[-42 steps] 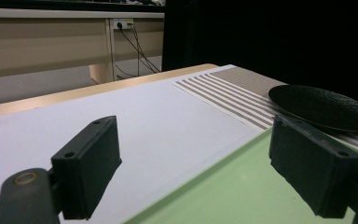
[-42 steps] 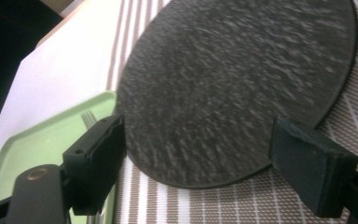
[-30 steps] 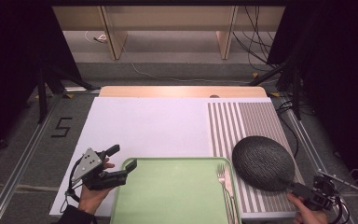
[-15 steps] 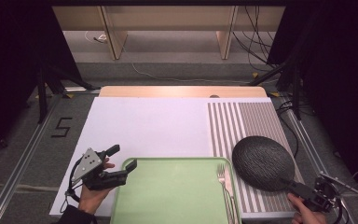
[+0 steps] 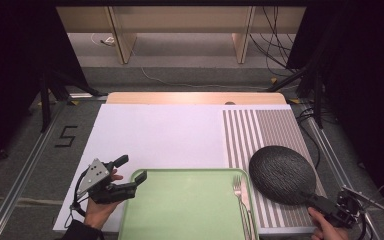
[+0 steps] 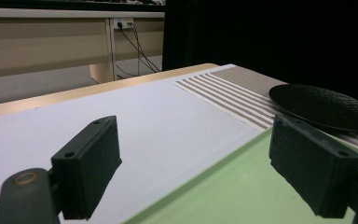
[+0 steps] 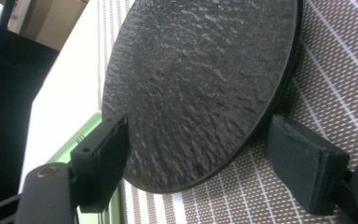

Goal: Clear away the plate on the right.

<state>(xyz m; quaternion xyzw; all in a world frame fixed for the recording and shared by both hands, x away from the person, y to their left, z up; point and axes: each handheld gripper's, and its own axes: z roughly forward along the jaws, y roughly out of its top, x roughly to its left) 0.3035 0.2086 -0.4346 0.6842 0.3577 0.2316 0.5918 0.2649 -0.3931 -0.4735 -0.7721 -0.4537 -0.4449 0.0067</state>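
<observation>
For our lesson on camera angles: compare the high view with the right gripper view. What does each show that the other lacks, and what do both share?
High view alone: the person's left hand with the open left gripper at the corner of the green plastic tray, a silver metal fork, and the plain white mat.

Right gripper view alone: the pebbled surface of the plate close up, between the right gripper's spread jaws.

Both: the round black textured plate on the striped placemat.

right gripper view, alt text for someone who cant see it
A textured black plate lies on a striped placemat, its near rim between the right gripper's two open black jaws, one above and one below the rim. A green tray's edge shows at lower left.
</observation>
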